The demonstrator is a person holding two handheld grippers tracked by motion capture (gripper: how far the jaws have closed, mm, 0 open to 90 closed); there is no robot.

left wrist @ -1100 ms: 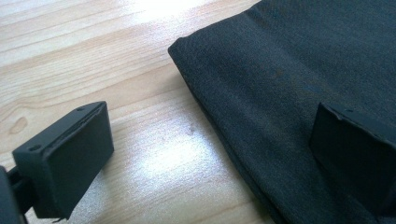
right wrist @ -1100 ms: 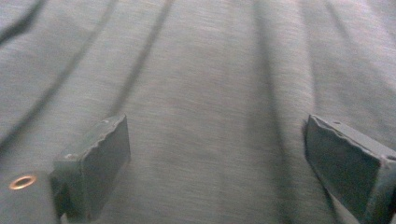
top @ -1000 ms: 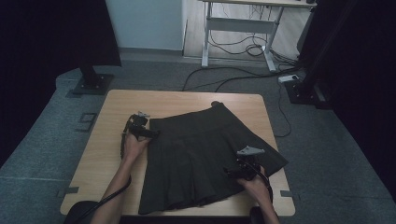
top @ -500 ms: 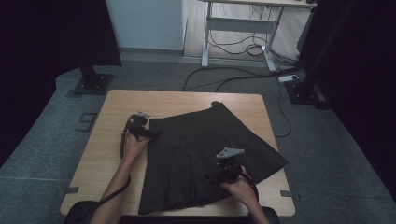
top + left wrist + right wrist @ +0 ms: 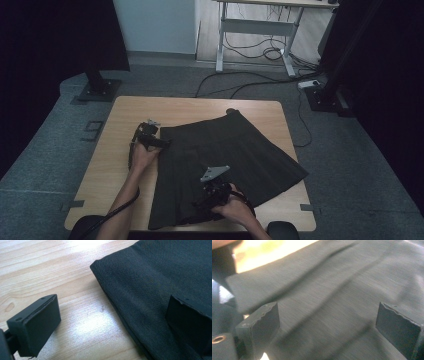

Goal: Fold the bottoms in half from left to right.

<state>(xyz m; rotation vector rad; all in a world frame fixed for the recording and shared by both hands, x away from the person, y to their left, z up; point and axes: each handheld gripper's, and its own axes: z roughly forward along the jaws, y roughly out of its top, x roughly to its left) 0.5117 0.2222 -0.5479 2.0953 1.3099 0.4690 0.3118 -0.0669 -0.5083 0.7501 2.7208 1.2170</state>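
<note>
At the left corner of the waistband, my left claw (image 5: 161, 143) sits with its jaws spread wide: in the left gripper view one jaw rests over bare wood and the other over the dark cloth, so the folded edge of the skirt (image 5: 140, 290) runs between them, slanting away from me. That edge is the relation the next grab turns on, I judge; the claw needs only to close where it straddles the hem. The skirt (image 5: 225, 160) lies flat on the worktop (image 5: 200, 107), its waistband toward the far side and its pleats fanning out toward me and to the right, the long pleat lines running near to far

My right claw (image 5: 204, 202) hovers over the near middle of the skirt, also open with nothing between its jaws; in the right gripper view both jaws stand apart above pleated cloth (image 5: 332, 302). It is the nearer one to the lower hem, which lies just toward me from it. Nothing else rests on the worktop to get in the way; a desk frame (image 5: 255, 30) and cables (image 5: 250, 85) lie well beyond, on the floor
</note>
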